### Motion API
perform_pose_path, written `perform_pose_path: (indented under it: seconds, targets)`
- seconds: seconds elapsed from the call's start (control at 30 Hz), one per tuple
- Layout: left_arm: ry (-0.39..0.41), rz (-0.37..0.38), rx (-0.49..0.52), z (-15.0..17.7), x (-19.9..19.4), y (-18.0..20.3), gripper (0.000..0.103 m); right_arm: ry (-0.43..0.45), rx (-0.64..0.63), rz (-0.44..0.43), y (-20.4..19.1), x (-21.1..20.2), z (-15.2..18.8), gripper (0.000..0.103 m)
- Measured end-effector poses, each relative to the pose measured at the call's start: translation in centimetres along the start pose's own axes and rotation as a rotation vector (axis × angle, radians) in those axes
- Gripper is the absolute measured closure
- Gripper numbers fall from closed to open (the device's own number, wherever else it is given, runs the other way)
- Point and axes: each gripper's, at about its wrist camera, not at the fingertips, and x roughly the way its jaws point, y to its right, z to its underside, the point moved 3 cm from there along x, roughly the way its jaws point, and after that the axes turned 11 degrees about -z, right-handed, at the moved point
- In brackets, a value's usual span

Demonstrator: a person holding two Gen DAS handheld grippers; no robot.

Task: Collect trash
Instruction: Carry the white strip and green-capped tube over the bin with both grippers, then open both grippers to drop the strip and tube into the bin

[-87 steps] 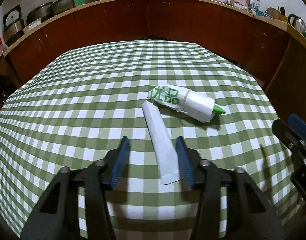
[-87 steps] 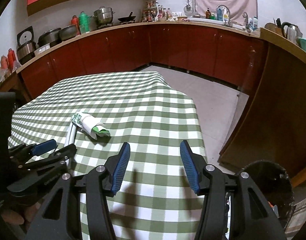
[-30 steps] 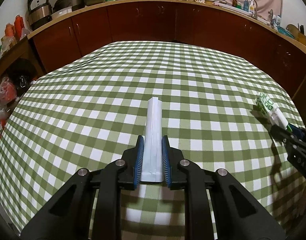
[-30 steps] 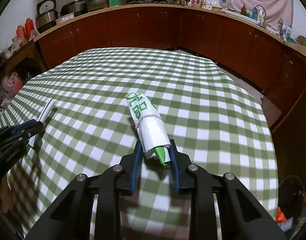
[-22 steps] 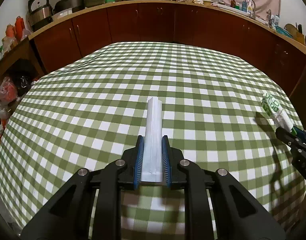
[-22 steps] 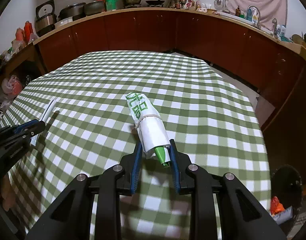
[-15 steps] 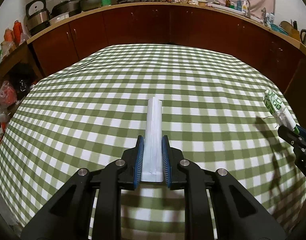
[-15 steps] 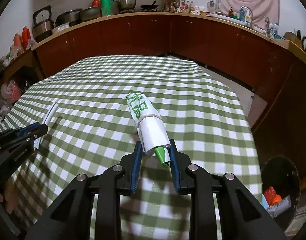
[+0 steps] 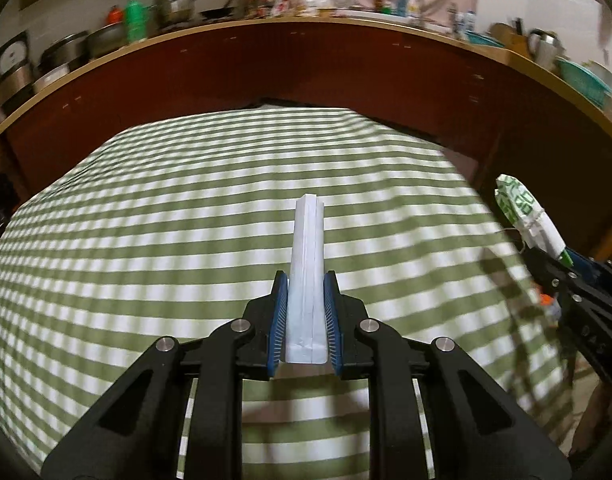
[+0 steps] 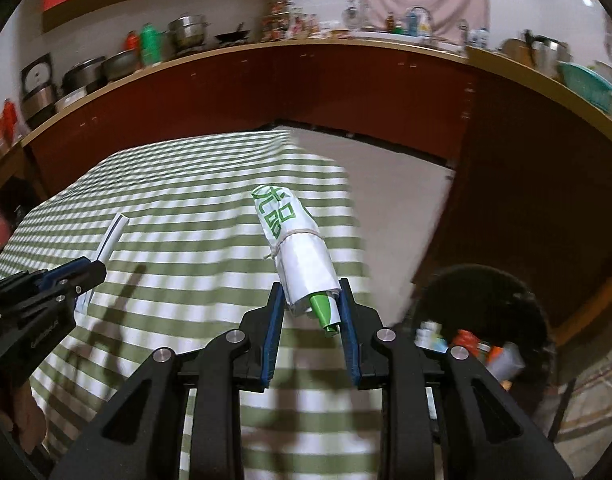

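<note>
We log two lifted items above the green-checked bench (image 9: 146,240): left gripper (image 9: 305,312) jaws clamp a flat white paper sleeve (image 9: 307,268), right gripper (image 10: 311,312) jaws clamp a string-tied white-and-green wrapper roll (image 10: 296,248), long axes pointing forward, with the blurred black bin (image 10: 506,292), apparently lower-right, nearer the right.

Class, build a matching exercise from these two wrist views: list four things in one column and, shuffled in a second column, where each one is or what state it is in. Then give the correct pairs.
Column 1
1. plain white wrapper
2. green-printed roll
3. dark bin
4. green checked tablecloth

Column 2
A. on the floor to the right of the table, trash inside
B. clamped in the left gripper
C. covering the table
D. clamped in the right gripper

Pairs: 1-B, 2-D, 3-A, 4-C
</note>
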Motion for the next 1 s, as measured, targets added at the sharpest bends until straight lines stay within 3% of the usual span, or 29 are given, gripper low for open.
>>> perform_pose_path:
  seconds: [0.3, 0.5, 0.9, 1.0]
  targets:
    - [0.033, 0.135, 0.114, -0.3, -1.2, 10.5, 0.085, 0.028, 0.119, 0.132, 7.8, -3.1, 1.7, 0.076]
    - [0.063, 0.183, 0.18, 0.0, -1.9, 16.2, 0.085, 0.047, 0.195, 0.188, 11.6, -4.5, 3.2, 0.075]
    - [0.08, 0.224, 0.246, -0.2, -1.8, 22.2, 0.084, 0.068, 0.236, 0.238, 15.0, -5.6, 4.5, 0.075]
    - [0.084, 0.226, 0.25, -0.3, -1.5, 23.2, 0.083, 0.068, 0.245, 0.24, 15.7, -5.5, 4.7, 0.07]
